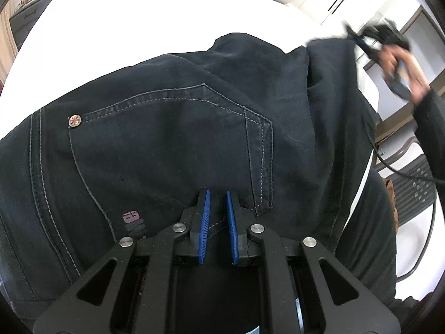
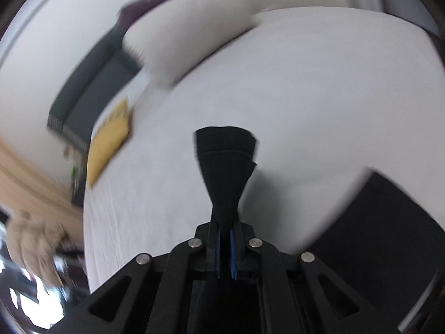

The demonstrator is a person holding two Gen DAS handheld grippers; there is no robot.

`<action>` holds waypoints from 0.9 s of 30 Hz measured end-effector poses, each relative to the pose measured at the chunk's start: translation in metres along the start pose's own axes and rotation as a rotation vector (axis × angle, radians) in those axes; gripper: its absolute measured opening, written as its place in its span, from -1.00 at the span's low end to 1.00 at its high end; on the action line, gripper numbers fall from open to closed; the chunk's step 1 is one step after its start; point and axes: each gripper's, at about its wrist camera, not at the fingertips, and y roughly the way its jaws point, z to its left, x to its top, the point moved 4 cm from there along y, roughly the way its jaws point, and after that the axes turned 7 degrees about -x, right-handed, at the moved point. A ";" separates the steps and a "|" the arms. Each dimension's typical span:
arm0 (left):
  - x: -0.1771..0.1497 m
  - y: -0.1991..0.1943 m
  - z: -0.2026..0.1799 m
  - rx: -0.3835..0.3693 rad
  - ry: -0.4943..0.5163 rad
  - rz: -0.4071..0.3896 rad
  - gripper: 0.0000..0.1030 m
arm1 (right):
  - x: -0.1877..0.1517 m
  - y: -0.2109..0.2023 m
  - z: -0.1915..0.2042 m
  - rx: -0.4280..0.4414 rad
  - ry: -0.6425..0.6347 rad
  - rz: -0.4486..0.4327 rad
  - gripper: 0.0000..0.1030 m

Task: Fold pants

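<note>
Dark denim pants [image 1: 172,144] lie spread on a white bed [image 1: 133,22], back pocket and a copper rivet facing up. My left gripper [image 1: 218,194] points down at the pants just below the pocket, its blue pads nearly together with a fold of denim pinched between them. At the upper right, a hand holds my right gripper [image 1: 358,39], blurred, with a lifted end of the pants hanging from it. In the right wrist view the right gripper [image 2: 225,222] is shut on a narrow bunch of dark fabric [image 2: 225,161] that fans out past the fingertips above the sheet [image 2: 306,97].
A white pillow [image 2: 189,27] and a yellow cushion [image 2: 109,142] lie at the bed's far side, beside a dark headboard [image 2: 91,83]. A mesh chair [image 1: 414,192] and a black cable [image 1: 389,161] are off the bed's right edge. More dark cloth [image 2: 375,222] fills the lower right.
</note>
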 end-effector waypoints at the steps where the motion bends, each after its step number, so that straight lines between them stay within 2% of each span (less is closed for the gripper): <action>1: 0.001 0.000 -0.001 0.004 0.001 0.003 -0.77 | -0.001 -0.010 -0.019 0.007 0.040 -0.017 -0.89; 4: 0.004 0.000 -0.005 0.012 0.001 0.014 -0.76 | -0.012 -0.030 -0.079 0.031 0.194 -0.045 -0.89; 7: 0.009 0.001 -0.008 0.017 -0.007 0.026 -0.76 | -0.036 -0.036 -0.142 0.048 0.346 -0.052 -0.89; 9: 0.011 0.002 -0.010 0.020 -0.012 0.032 -0.76 | -0.055 -0.033 -0.165 0.067 0.431 -0.045 -0.88; 10: 0.012 0.003 -0.010 0.022 -0.015 0.036 -0.76 | -0.064 -0.028 -0.177 0.077 0.476 -0.029 -0.79; 12: 0.015 0.004 -0.012 0.026 -0.018 0.042 -0.76 | -0.073 -0.026 -0.197 0.100 0.527 -0.004 -0.77; 13: 0.017 0.005 -0.013 0.028 -0.020 0.045 -0.76 | -0.075 -0.024 -0.200 0.128 0.546 0.002 -0.63; 14: 0.018 0.005 -0.013 0.030 -0.022 0.048 -0.76 | -0.075 -0.024 -0.198 0.167 0.561 -0.002 -0.28; 15: 0.019 0.006 -0.014 0.034 -0.025 0.050 -0.76 | -0.073 -0.020 -0.194 0.205 0.575 -0.013 -0.05; 16: 0.020 0.007 -0.014 0.038 -0.026 0.052 -0.76 | -0.070 -0.021 -0.191 0.240 0.589 -0.035 0.34; 17: 0.021 0.007 -0.014 0.043 -0.026 0.053 -0.76 | -0.066 -0.019 -0.183 0.245 0.594 -0.057 0.52; 19: 0.022 0.008 -0.016 0.054 -0.021 0.055 -0.76 | -0.058 -0.021 -0.174 0.219 0.585 -0.101 0.58; 20: 0.022 0.008 -0.017 0.057 -0.020 0.056 -0.76 | -0.055 -0.021 -0.172 0.207 0.572 -0.109 0.58; 21: 0.023 0.009 -0.018 0.060 -0.019 0.056 -0.76 | -0.058 -0.025 -0.188 0.191 0.564 -0.106 0.57; 22: 0.022 0.010 -0.019 0.062 -0.018 0.056 -0.76 | -0.057 -0.021 -0.189 0.169 0.559 -0.094 0.43; 23: 0.022 0.010 -0.020 0.063 -0.018 0.057 -0.76 | -0.057 -0.018 -0.193 0.154 0.560 -0.081 0.18; 24: 0.022 0.012 -0.021 0.065 -0.018 0.057 -0.76 | -0.056 -0.013 -0.196 0.143 0.560 -0.068 0.01; 26: 0.022 0.013 -0.024 0.067 -0.019 0.059 -0.76 | -0.057 -0.014 -0.209 0.099 0.558 -0.049 -0.77; 27: 0.022 0.014 -0.025 0.068 -0.019 0.059 -0.76 | -0.057 -0.014 -0.216 0.090 0.571 -0.045 -0.86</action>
